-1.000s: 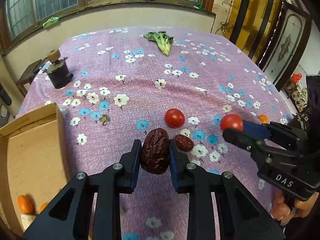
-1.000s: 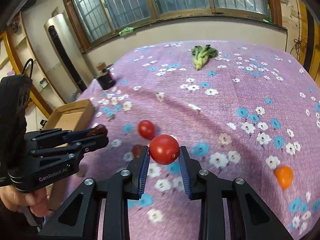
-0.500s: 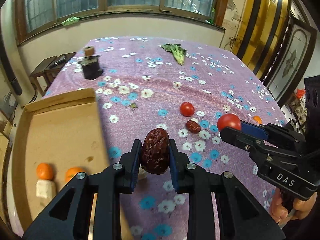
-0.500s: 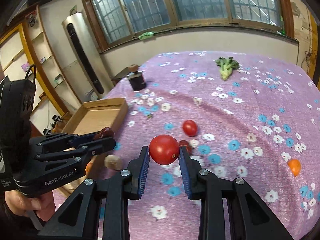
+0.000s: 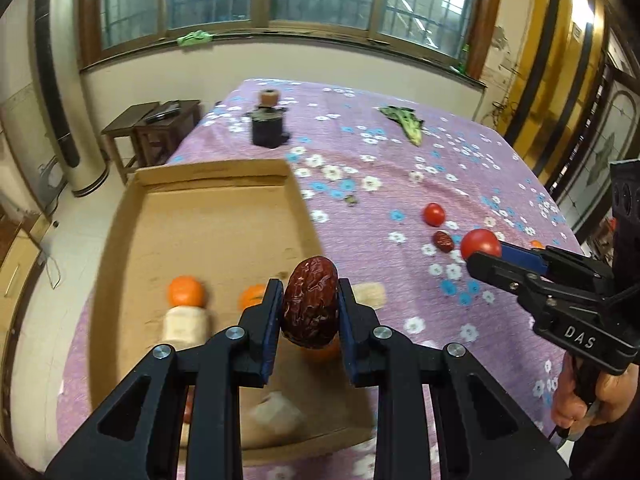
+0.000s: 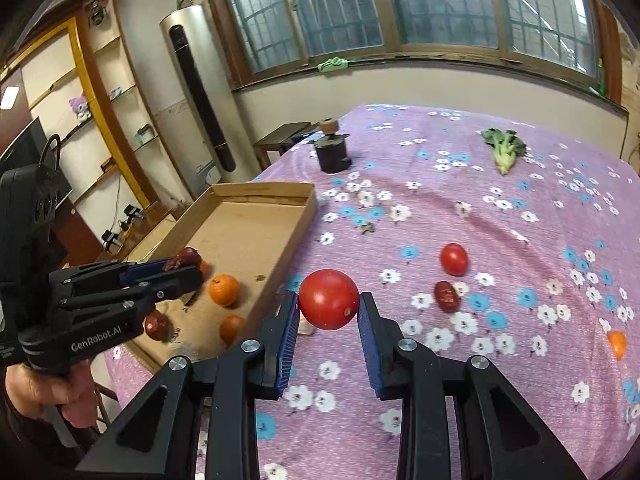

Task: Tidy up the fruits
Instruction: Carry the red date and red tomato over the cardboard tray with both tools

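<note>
My left gripper (image 5: 308, 300) is shut on a wrinkled dark red date (image 5: 310, 306) and hangs over the near part of the cardboard tray (image 5: 120, 216). In the right wrist view that same left gripper (image 6: 186, 268) shows above the tray (image 6: 304, 212). My right gripper (image 6: 328, 304) is shut on a red tomato (image 6: 329, 299), held above the purple floral cloth just right of the tray. Oranges (image 5: 185, 291) and pale blocks (image 5: 184, 322) lie in the tray. A second tomato (image 6: 454, 259), another date (image 6: 446, 297) and a small orange (image 6: 617, 344) lie on the cloth.
A dark pot with a cork knob (image 5: 269, 126) stands at the far side of the table, and a green leafy vegetable (image 5: 406, 128) lies beyond the fruit. A small wooden side table (image 5: 154, 120) and a tall white floor unit (image 6: 200, 96) stand off the table's left.
Both grippers have swung left with their fruit, from over the middle of the cloth toward the tray. The left one now hangs above the tray; the tray's contents have come into view.
</note>
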